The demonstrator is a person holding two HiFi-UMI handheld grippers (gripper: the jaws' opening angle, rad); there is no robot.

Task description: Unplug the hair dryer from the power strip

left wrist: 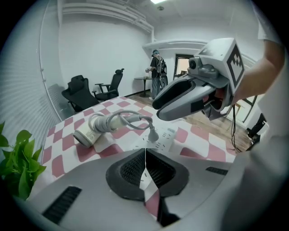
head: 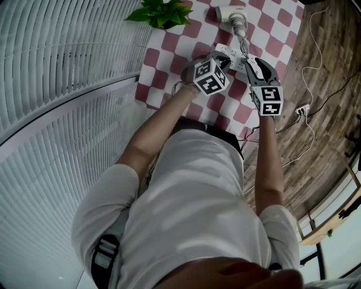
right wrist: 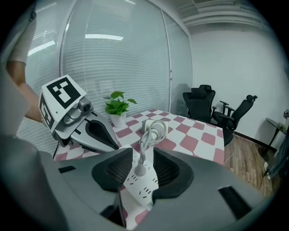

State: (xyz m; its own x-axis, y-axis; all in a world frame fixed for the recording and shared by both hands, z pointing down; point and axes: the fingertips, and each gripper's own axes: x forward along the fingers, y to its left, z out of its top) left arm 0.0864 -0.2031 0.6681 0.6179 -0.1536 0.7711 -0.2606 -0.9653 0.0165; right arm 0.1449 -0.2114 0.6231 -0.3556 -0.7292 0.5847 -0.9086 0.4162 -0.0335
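Note:
The white hair dryer (head: 230, 16) lies on the red-and-white checked table (head: 169, 45). Its grey cord (left wrist: 131, 118) runs to a plug (right wrist: 141, 169) that stands on the white power strip (right wrist: 140, 185). I cannot tell whether its prongs sit in the socket. My right gripper (right wrist: 141, 168) is open, its pads on either side of the plug and not touching it. In the left gripper view the right gripper (left wrist: 158, 106) hangs just above the plug (left wrist: 153, 134). My left gripper (left wrist: 145, 164) is shut, with its tips down at the near end of the strip (left wrist: 165, 137).
A potted plant (head: 161, 12) stands at the table's far corner by the blinds. Black office chairs (right wrist: 203, 103) and a standing person (left wrist: 157, 72) are beyond the table. Loose cables and a small adapter (head: 303, 110) lie on the wooden floor at the right.

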